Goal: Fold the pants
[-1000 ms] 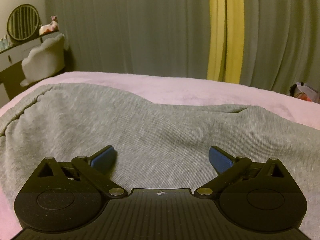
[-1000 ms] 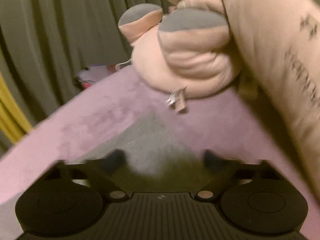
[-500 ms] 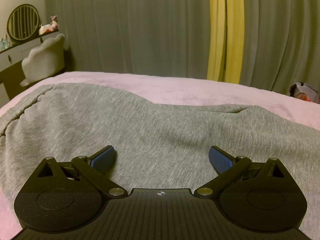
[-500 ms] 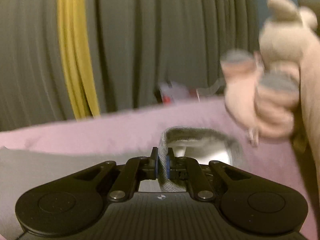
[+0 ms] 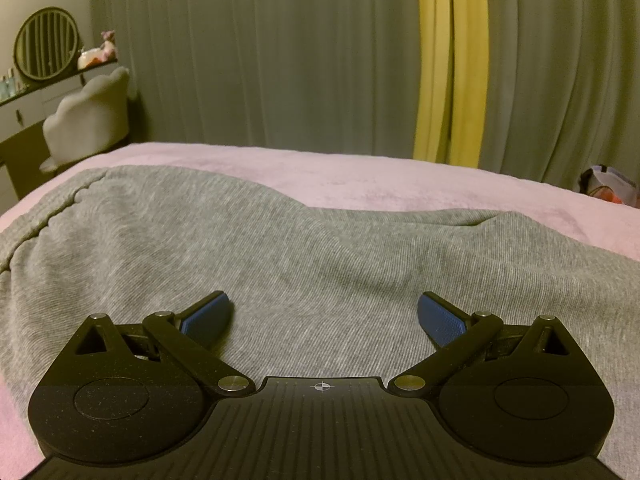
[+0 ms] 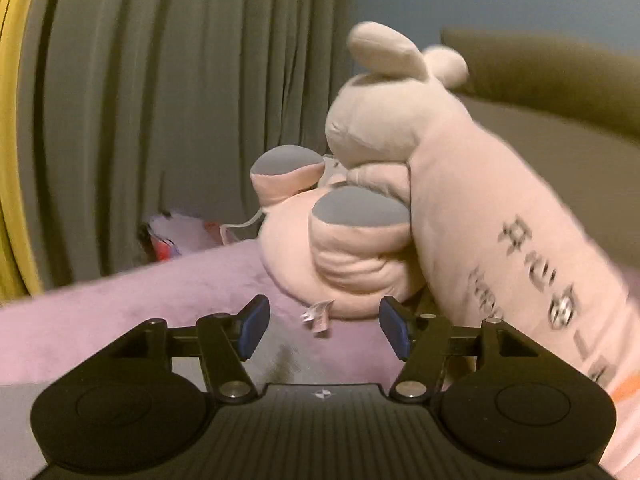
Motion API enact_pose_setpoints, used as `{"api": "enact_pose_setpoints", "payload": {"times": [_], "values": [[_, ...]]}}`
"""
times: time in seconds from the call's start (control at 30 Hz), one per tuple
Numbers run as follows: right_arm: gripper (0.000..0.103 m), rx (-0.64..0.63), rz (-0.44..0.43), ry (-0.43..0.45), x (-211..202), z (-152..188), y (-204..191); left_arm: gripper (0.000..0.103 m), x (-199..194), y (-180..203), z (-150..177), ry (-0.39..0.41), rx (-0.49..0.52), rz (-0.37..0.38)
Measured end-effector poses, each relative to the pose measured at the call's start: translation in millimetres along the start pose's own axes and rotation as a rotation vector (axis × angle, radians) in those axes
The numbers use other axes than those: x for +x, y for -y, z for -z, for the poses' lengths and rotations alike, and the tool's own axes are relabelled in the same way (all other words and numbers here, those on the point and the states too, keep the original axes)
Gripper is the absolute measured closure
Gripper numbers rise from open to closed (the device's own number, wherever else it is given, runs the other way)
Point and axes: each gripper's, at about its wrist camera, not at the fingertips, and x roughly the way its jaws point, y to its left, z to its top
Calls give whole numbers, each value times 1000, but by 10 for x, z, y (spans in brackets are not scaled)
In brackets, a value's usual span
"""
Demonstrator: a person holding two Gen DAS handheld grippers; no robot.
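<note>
Grey pants (image 5: 280,256) lie spread across a pink bed cover (image 5: 400,184). In the left wrist view my left gripper (image 5: 324,316) hovers just above the grey cloth, open wide, with nothing between its blue pads (image 5: 206,316). In the right wrist view my right gripper (image 6: 322,330) faces the head of the bed and its jaws are opening. A strip of the grey pants (image 6: 280,360) lies low between the fingers, and neither blue pad (image 6: 252,326) presses on it.
A pink plush toy (image 6: 352,248) leans on a long pink pillow with lettering (image 6: 520,264), close ahead of the right gripper. Grey curtains (image 5: 280,60) with a yellow strip (image 5: 452,60) hang behind the bed. A vanity with a round mirror (image 5: 46,48) and a chair (image 5: 88,120) stand far left.
Half a second ago my right gripper was shut on the grey pants' hem; now it has let go, its jaws stand apart, and its view has swung towards the plush toy. The left gripper has not moved.
</note>
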Motion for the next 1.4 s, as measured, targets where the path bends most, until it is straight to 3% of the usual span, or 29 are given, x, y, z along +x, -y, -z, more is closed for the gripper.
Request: {"api": "enact_pose_setpoints", "payload": {"times": [0.13, 0.2, 0.3, 0.33, 0.37, 0.43, 0.47, 0.57, 0.67, 0.73, 0.77, 0.83, 0.93, 1.0, 1.1, 1.2, 1.4], "values": [[46, 64, -87, -69, -81, 163, 87, 0, -2, -5, 0, 1, 2, -1], [65, 79, -142, -119, -66, 323, 115, 0, -3, -7, -3, 1, 2, -1], [69, 184, -206, -268, 84, 590, 232, 0, -2, -8, -3, 1, 1, -1], [74, 207, -181, -326, 172, 671, 281, 0, -3, -7, -3, 1, 2, -1], [99, 207, -119, -343, 217, 746, 335, 0, -3, -8, -3, 1, 1, 0], [103, 197, -4, -297, 157, 769, 419, 0, -4, -16, -1, 1, -2, 3], [103, 219, 13, -290, 121, 752, 456, 0, -3, -19, 1, 1, -2, 5], [98, 249, 12, -269, -96, 682, 440, 0, 2, -20, 3, 1, -1, 4], [95, 249, -160, -282, -286, 715, 397, 0, -13, -35, -4, -3, -4, 11], [79, 238, -242, -357, -277, 821, 380, 0, -50, -65, -20, -7, -13, 26], [79, 219, -225, -391, -247, 899, 390, 0, -78, -88, -33, -10, -21, 36], [83, 224, -178, -353, -289, 965, 491, 0, -162, -145, -62, -18, -38, 40], [78, 319, 23, -327, -412, 941, 685, 0, -315, -278, -126, -12, -94, 10], [41, 426, 18, -350, -449, 977, 862, 0, -404, -388, -176, -15, -159, 1], [40, 507, 16, -374, -502, 1059, 1047, 0, -522, -507, -204, -43, -211, -21], [39, 607, -40, -359, -560, 1156, 1175, 0, -603, -518, -185, -87, -176, -38], [36, 715, -93, -328, -518, 1236, 1277, 0, -649, -534, -171, -164, -207, -12]]}}
